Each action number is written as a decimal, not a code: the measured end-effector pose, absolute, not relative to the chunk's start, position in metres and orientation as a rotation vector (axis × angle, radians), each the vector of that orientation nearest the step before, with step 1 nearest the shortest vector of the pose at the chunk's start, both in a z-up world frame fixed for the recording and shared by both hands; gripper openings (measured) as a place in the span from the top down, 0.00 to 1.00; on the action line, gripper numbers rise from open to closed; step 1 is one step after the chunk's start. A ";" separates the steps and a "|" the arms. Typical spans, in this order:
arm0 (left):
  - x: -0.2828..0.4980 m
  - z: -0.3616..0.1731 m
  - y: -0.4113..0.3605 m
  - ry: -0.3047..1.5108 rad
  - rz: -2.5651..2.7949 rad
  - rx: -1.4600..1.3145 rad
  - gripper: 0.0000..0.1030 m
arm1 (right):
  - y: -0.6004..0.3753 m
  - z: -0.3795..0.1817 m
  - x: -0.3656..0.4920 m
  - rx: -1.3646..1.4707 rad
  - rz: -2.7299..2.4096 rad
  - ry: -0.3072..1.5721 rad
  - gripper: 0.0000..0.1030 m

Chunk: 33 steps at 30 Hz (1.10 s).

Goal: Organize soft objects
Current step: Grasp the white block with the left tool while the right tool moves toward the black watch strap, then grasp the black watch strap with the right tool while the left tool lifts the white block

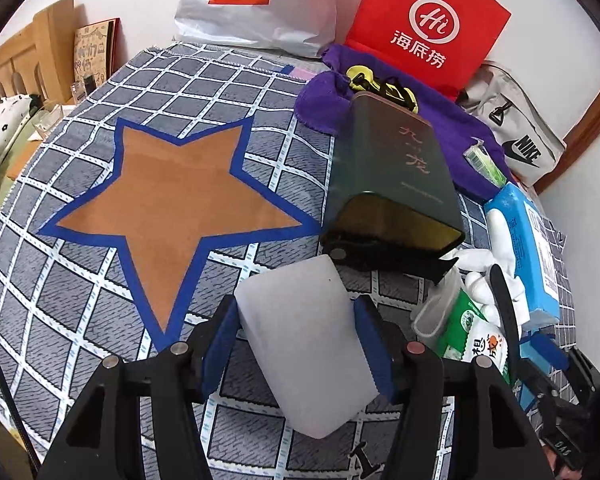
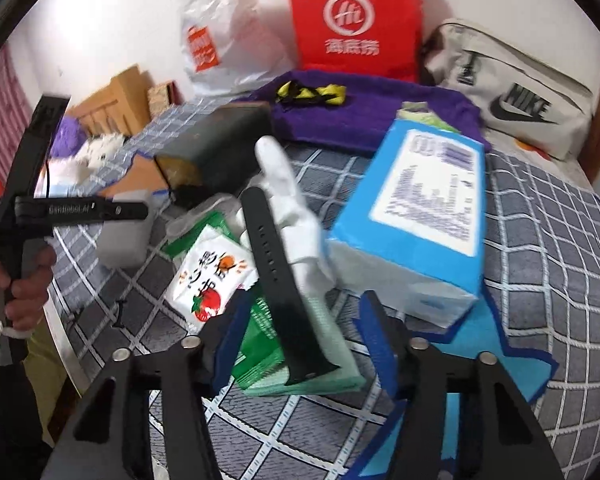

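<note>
Pinched between my left gripper's [image 1: 296, 344] blue pads sits the white sponge block [image 1: 304, 344], its long axis running from near-right to far-left, tilted, held above the checked cloth [image 1: 80, 312]. It looks pale, matte, smooth-faced with rounded corners. Just beyond it lies the dark tin [image 1: 392, 184], beside the orange star [image 1: 172, 212]. My right gripper [image 2: 296, 344] stands open around a black strap [image 2: 280, 284] lying over green packets [image 2: 268, 344], near the blue tissue pack [image 2: 416, 224].

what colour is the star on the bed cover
Orange-brown star with a blue border, clearest in the left wrist view.
</note>
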State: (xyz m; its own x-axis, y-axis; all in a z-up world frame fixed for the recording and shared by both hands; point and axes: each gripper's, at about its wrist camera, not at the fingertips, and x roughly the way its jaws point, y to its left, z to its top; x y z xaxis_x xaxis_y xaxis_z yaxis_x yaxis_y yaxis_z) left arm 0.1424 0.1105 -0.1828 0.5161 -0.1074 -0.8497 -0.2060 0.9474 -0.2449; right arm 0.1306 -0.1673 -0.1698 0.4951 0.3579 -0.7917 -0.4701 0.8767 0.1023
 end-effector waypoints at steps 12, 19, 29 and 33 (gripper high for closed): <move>0.139 -0.188 0.116 1.015 0.024 -0.360 0.42 | -0.150 -0.174 0.129 -0.237 0.534 0.931 0.80; 0.137 -0.186 0.115 1.014 0.034 -0.358 0.42 | -0.172 -0.154 0.114 -0.211 0.543 0.893 0.80; 0.131 -0.181 0.115 1.018 0.034 -0.370 0.43 | -0.216 -0.159 0.092 -0.214 0.494 0.929 0.80; 0.134 -0.185 0.114 1.023 0.049 -0.369 0.42 | -0.229 -0.176 0.088 -0.209 0.452 0.978 0.80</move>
State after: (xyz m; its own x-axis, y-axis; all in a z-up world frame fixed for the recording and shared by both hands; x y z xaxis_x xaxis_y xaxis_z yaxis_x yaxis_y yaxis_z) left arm 0.1335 0.1140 -0.1848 0.5253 -0.1310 -0.8408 -0.2103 0.9374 -0.2774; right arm 0.0879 -0.2293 -0.1762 0.4756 0.2744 -0.8358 -0.4595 0.8877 0.0300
